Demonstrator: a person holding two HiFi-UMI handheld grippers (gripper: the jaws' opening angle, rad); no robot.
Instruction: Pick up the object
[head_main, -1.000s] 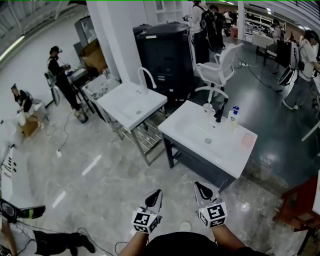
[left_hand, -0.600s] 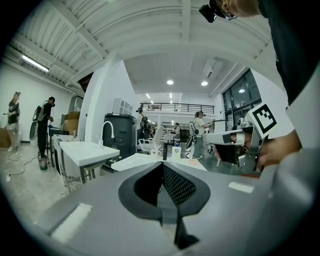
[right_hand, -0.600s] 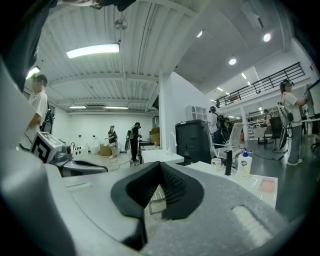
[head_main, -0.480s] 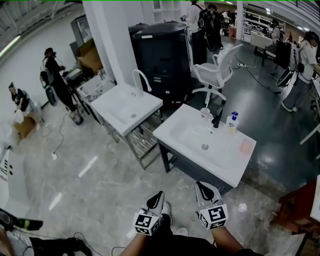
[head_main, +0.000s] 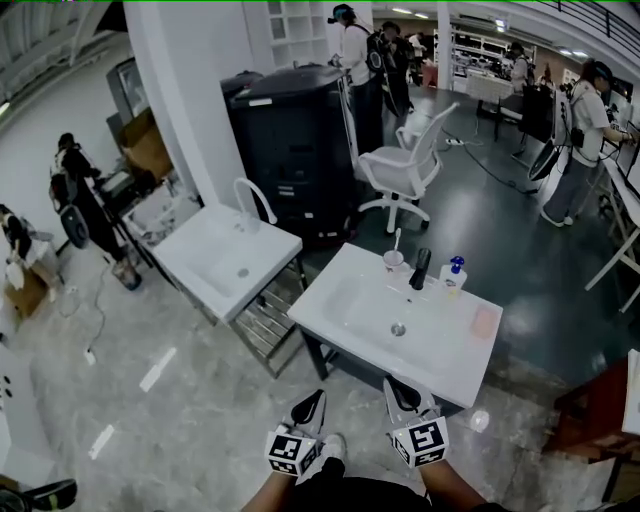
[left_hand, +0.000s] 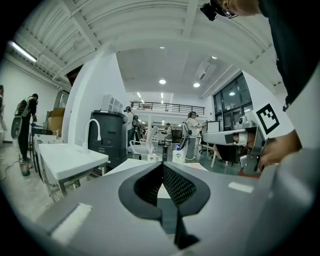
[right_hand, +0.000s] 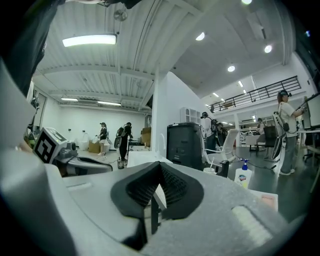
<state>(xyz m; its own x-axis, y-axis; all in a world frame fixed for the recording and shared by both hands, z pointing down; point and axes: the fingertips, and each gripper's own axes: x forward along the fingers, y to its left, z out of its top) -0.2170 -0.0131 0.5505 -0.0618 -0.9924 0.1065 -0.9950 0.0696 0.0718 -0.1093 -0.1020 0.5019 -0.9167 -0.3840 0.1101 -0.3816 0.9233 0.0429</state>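
Observation:
A white washbasin (head_main: 350, 300) stands just ahead of me. On its far rim are a cup with a toothbrush (head_main: 394, 260), a black tap (head_main: 419, 268) and a soap pump bottle (head_main: 453, 276); a pink pad (head_main: 484, 321) lies at its right end. My left gripper (head_main: 308, 408) and right gripper (head_main: 400, 393) are held side by side, short of the basin's near edge. Both are shut with nothing between the jaws. The left gripper view shows the left gripper (left_hand: 161, 167) with its pads pressed together. In the right gripper view the right gripper (right_hand: 159, 167) points at the bottle (right_hand: 242, 177).
A second white basin (head_main: 200, 265) stands to the left, with a metal rack (head_main: 262, 320) between the two. Behind are a black cabinet (head_main: 290, 140), a white pillar (head_main: 190, 100) and a white office chair (head_main: 400, 170). Several people stand around. Reddish furniture (head_main: 600, 420) is at right.
The whole view has advanced toward the washbasin, which is now larger and nearer. Both grippers have come up close to its front edge, still side by side and shut.

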